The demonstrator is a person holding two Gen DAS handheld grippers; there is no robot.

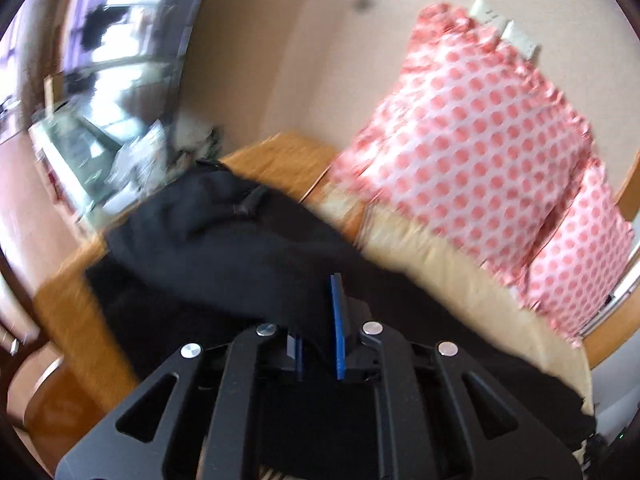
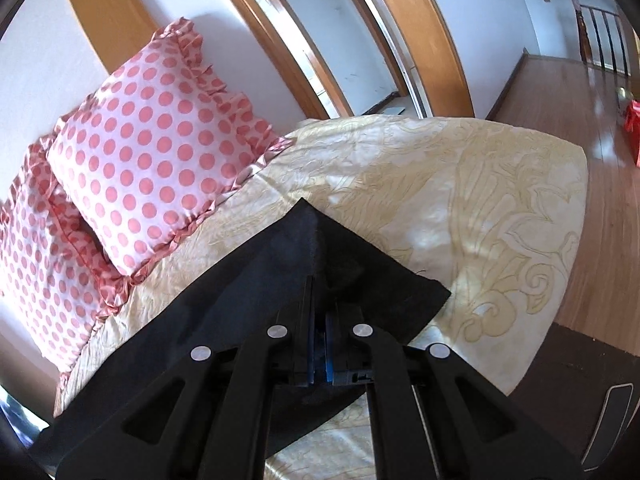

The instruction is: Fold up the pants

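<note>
Black pants [image 2: 280,280] lie across the cream bedspread [image 2: 460,184] below 2 polka-dot pillows [image 2: 152,152]; right gripper [image 2: 318,320] is pinched tight on a raised edge of the cloth, while left gripper [image 1: 320,320] has fabric bunched between its blue pads, grip apparently closed on it. Judgement: keep both pinches level and the edge taut, carry it over evenly, and avoid dragging the lower layer.

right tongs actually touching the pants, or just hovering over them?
Touching. The right wrist view shows the right tongs closed on a peaked corner of the black pants, with fabric draping down both sides of the tips above the bedspread.
</note>
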